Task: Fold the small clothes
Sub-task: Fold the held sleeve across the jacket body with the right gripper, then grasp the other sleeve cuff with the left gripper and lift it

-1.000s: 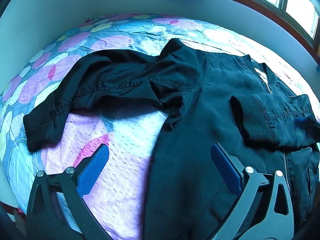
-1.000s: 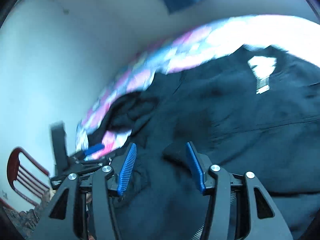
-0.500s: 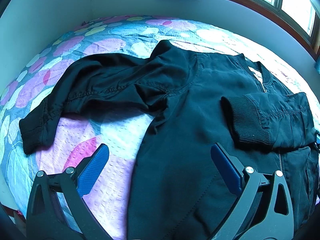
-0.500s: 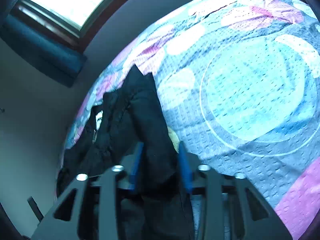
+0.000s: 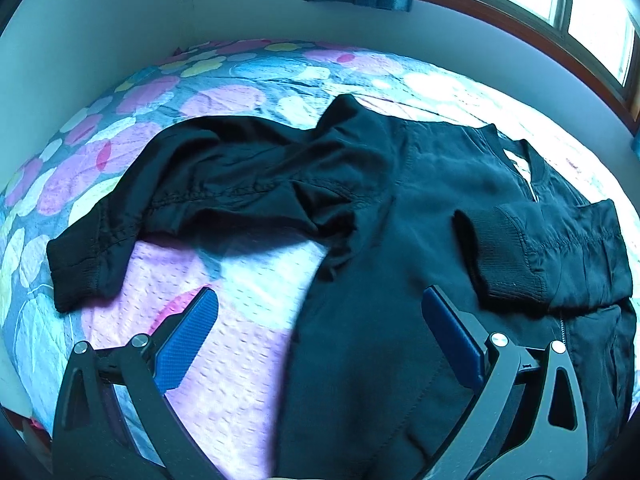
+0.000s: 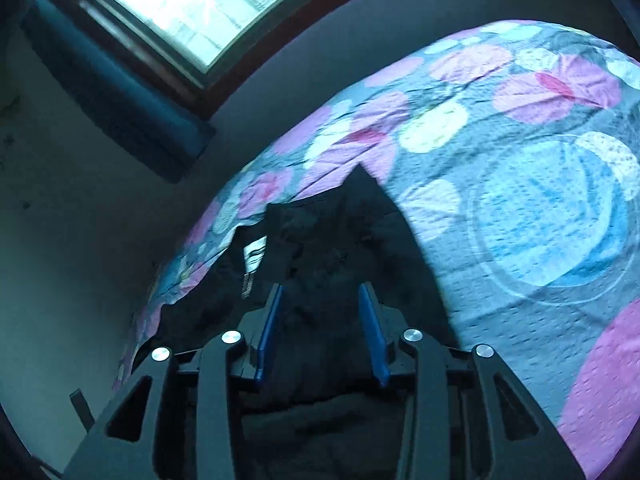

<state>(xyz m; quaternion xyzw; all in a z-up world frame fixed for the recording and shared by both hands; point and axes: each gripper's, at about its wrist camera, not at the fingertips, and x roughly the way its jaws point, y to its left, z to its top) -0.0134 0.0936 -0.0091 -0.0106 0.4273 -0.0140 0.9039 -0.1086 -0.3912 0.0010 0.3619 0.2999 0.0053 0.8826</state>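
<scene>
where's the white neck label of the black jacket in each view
Left wrist view: the white neck label sits upper right, inside the collar of the black jacket, above the folded-over sleeve cuff.
Right wrist view: the label is left of centre, just up and left of the right tool, whose jaws are opening over dark fabric.
Shared landmark: the window with its blue curtain.

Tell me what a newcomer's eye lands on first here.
A black jacket lies spread on the flowered bedspread, one sleeve folded across its chest, the other stretched out left. The left gripper hovers open over the jacket's edge. The right gripper, jaws opening, has dark fabric between them.
</scene>
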